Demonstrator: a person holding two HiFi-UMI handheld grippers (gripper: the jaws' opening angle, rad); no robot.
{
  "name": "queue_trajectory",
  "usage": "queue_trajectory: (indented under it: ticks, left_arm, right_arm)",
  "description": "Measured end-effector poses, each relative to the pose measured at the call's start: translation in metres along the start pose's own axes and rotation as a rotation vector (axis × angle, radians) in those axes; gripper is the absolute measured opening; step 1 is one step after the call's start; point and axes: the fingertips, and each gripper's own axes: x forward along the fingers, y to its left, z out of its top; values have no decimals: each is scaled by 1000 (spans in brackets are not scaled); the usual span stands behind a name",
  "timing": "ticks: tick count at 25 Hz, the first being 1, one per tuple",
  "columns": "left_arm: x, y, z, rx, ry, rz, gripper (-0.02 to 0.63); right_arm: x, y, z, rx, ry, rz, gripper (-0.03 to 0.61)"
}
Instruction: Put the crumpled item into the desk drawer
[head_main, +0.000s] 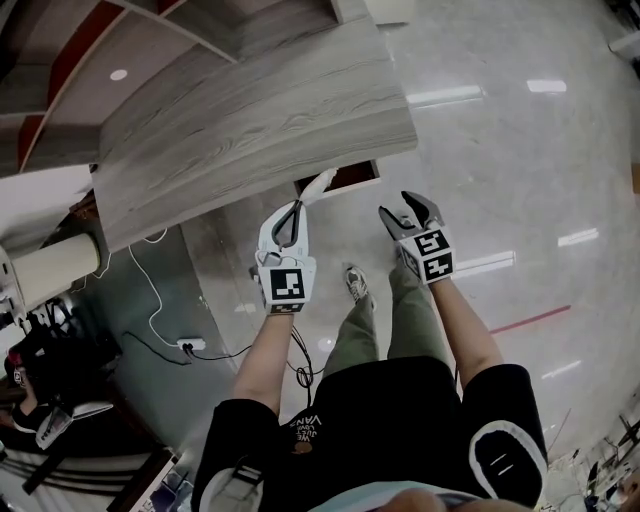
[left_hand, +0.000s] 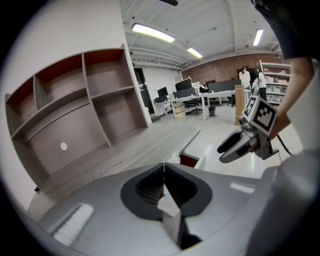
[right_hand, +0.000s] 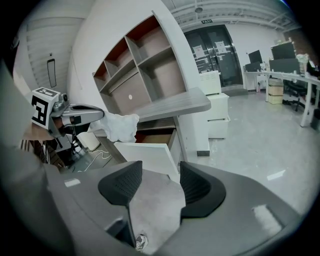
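Your left gripper (head_main: 298, 205), shut on a fold of the crumpled item (head_main: 320, 184) at centre frame by the open drawer (head_main: 350, 180), holds what looks light and soft, best pinched at an edge; your right gripper (head_main: 396, 205) gapes empty

We wear a black shirt (head_main: 400, 400), olive trousers (head_main: 385, 322) at twelve o'clock; left gripper (head_main: 299, 205) and right gripper (head_main: 400, 208) carry black-and-white marker cubes (head_main: 287, 284).
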Motion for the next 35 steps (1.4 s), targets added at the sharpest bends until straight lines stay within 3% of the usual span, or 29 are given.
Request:
queue_trajectory:
  ticks: [8,25,35]
  left_arm:
    - [24,-10,-13,61,42,-11,54]
    - [56,-36,-37,97,73,-81,54]
    - [72,-53,-36,98,71,-188,54]
  right_arm:
    - [28,-15,2,6,-11,7,212]
    - [64,-17,-4,27,-18,55,212]
    - [67,-17,-3,17,-32,62,210]
